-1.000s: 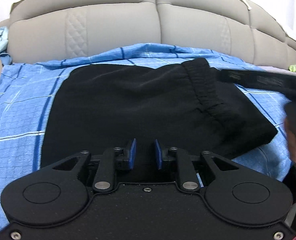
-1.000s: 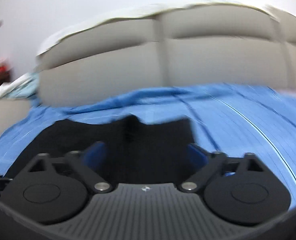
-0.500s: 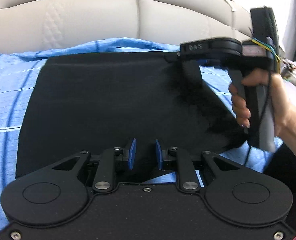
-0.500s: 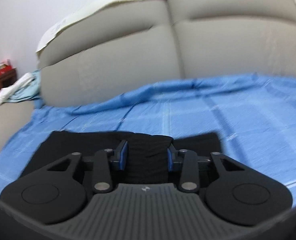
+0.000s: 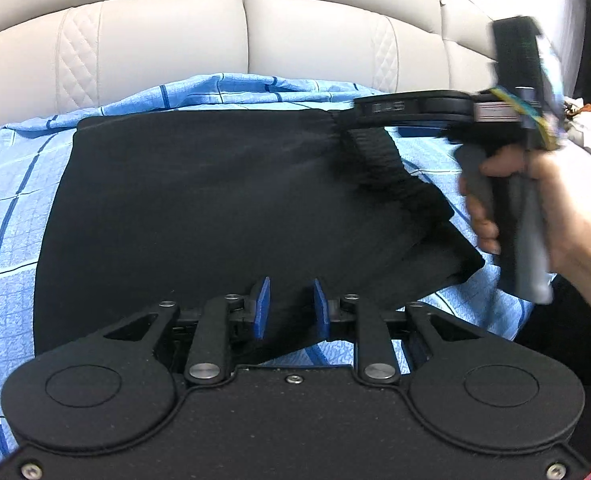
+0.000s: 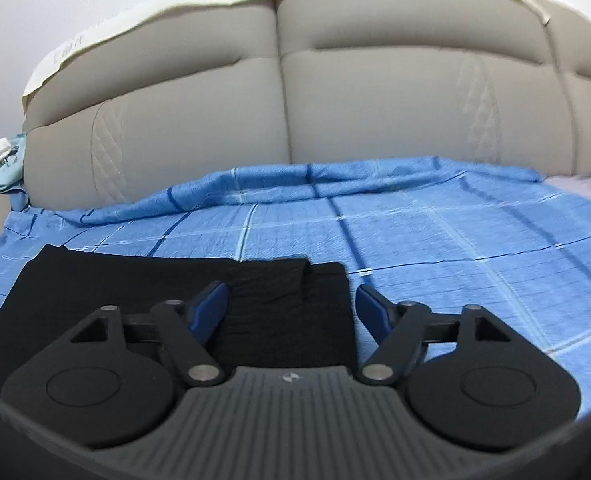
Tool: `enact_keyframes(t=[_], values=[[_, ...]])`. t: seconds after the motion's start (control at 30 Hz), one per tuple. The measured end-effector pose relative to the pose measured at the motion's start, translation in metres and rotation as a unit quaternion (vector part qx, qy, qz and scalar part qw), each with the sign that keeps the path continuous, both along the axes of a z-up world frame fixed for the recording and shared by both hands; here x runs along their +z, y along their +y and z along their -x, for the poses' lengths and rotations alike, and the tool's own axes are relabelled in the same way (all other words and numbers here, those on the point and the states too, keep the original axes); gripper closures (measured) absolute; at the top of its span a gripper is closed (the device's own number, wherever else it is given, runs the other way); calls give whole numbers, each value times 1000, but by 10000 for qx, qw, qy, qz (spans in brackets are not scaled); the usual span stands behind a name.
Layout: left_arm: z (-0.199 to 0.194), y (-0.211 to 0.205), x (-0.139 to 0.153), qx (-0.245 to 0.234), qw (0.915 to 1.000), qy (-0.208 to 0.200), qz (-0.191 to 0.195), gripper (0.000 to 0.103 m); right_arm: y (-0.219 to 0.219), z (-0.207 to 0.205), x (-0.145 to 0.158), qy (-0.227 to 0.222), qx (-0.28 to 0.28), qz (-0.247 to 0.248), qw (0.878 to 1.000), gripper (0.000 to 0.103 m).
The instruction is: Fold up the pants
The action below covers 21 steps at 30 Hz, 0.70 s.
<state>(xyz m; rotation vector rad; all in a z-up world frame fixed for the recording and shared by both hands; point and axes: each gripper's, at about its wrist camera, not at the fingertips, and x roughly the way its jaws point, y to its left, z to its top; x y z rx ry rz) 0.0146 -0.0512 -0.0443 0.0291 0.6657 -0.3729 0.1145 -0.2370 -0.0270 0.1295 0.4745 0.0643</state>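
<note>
Both your grippers sit over the pants (image 5: 215, 200): right gripper (image 6: 291, 308) jaws are opening off the waistband (image 6: 275, 276), left gripper (image 5: 287, 308) jaws widening slightly around fabric, releasing it.

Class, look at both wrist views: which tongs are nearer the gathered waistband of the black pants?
Right. The right tongs, opening with nothing pinched, sit over the waistband at the pants' far corner. The left tongs are at the near edge, fabric between them.
</note>
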Motion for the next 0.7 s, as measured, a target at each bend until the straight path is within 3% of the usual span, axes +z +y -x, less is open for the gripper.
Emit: enact_keyframes(t=[0.23, 0.33, 0.47, 0.7], values=[[4, -10, 0, 5, 9998, -65, -208, 71, 1, 63, -8, 138, -238, 27, 9996, 17], [6, -12, -1, 28, 9996, -76, -264, 69, 4, 79, -20, 418, -172, 1, 9990, 32], [8, -13, 0, 118, 9995, -54, -303, 65, 2, 89, -28, 513, -81, -224, 9984, 42], [17, 0, 8, 328, 9990, -54, -314, 59, 0, 100, -31, 700, -25, -290, 9971, 45]])
